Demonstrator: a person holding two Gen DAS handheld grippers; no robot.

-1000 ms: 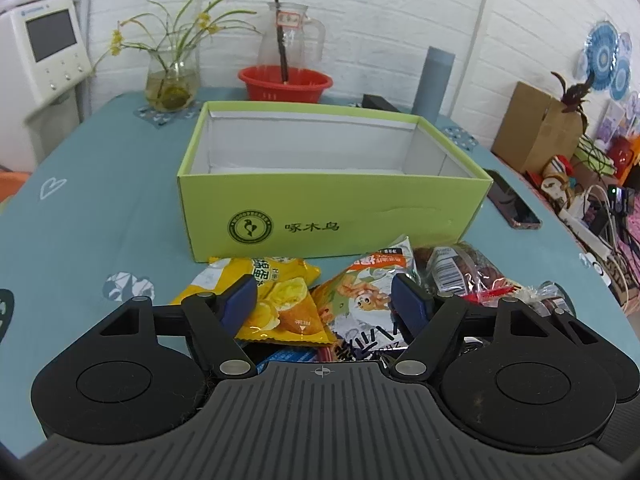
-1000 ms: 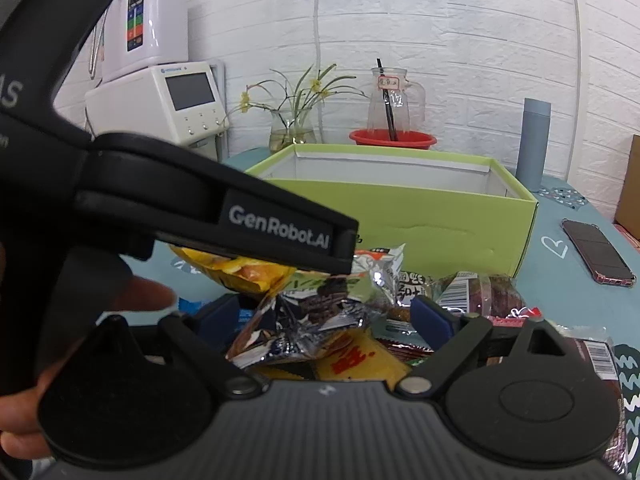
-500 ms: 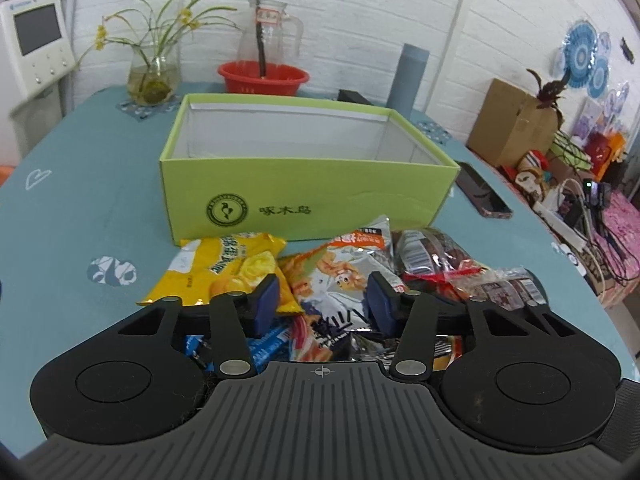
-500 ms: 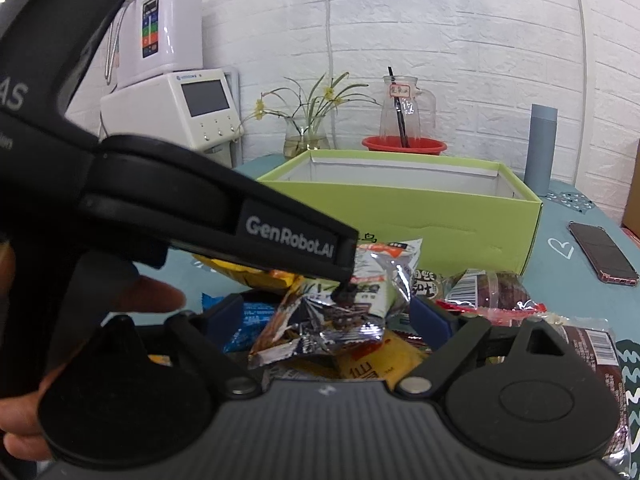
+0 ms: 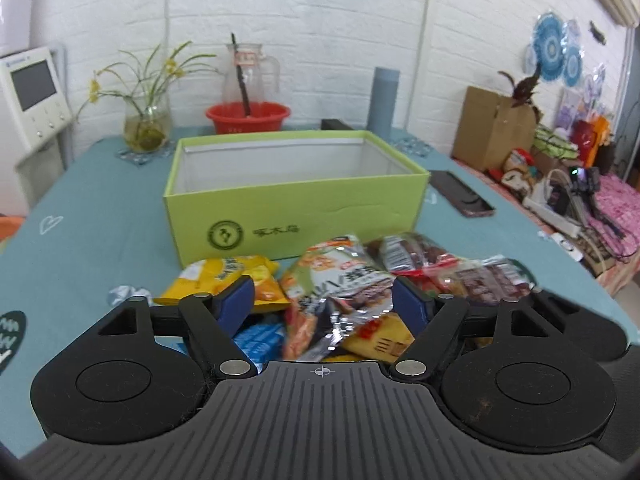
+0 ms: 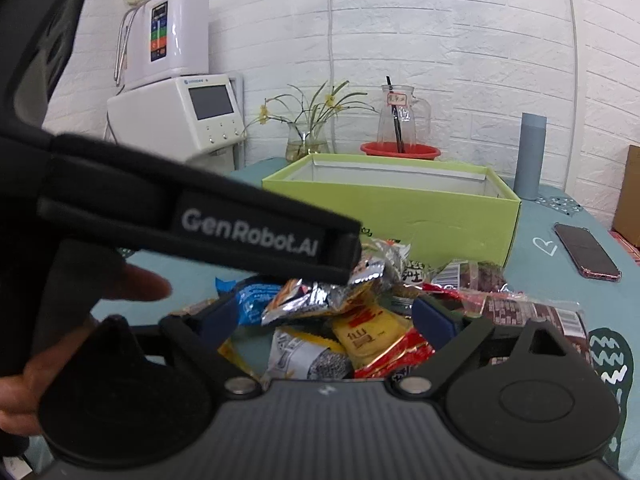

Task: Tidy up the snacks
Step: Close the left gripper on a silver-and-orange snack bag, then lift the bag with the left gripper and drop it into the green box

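A heap of crinkled foil and plastic snack packets is lying on the teal-clothed desk, just in front of the near wall of an open lime-green cardboard box. The left claw is being held low over the near side of that heap; its jaws have just been opening and are standing apart, with packets showing between the blue pads but gripped by neither. The right claw is likewise being held wide, nothing pinched, a yellow-and-red packet lying below its gap. In the right wrist view the left claw's black body is crossing the left of the picture, with a hand behind it. Only the left wrist view is showing the cluttered shelf at far right.
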